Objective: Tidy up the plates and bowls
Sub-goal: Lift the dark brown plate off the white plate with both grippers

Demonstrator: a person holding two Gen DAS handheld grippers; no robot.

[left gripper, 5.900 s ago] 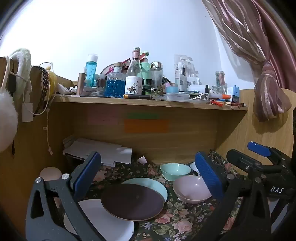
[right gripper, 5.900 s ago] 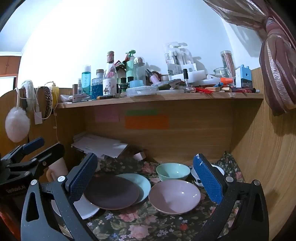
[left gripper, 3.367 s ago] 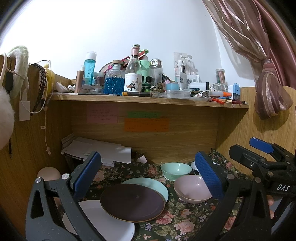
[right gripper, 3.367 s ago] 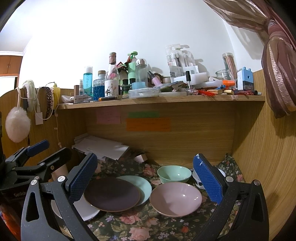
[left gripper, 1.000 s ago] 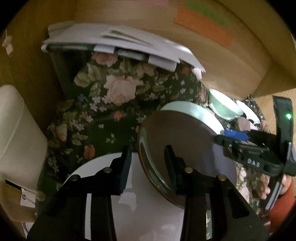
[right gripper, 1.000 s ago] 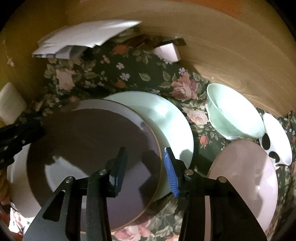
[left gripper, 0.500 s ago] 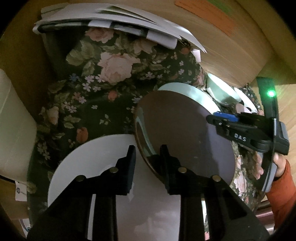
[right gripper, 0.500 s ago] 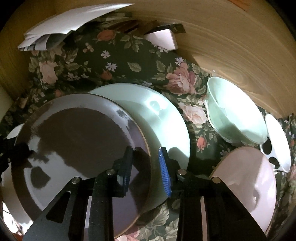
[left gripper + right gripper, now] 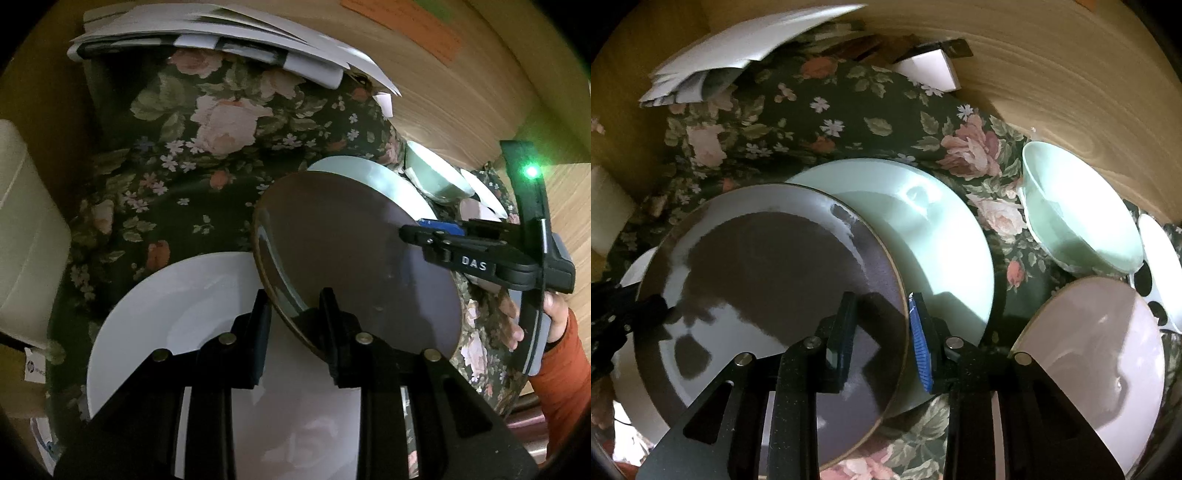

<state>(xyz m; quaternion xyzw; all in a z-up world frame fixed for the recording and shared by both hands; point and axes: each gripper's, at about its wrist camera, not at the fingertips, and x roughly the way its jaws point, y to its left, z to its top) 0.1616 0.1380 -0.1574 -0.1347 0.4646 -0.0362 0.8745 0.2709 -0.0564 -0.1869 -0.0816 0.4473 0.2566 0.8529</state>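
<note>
Two grippers of mine straddle opposite edges of one dark brown plate [image 9: 354, 251]. My left gripper [image 9: 294, 308] has its jaws narrowed around the plate's near-left rim, one finger below, one above; whether they pinch I cannot tell. My right gripper [image 9: 882, 321] brackets the right rim the same way, a gap showing. The brown plate overlaps a white plate [image 9: 177, 295] and a pale green plate [image 9: 923, 229] on a floral cloth [image 9: 177, 155]. Beside them sit a green bowl [image 9: 1078, 218] and a pink bowl [image 9: 1100, 350].
</note>
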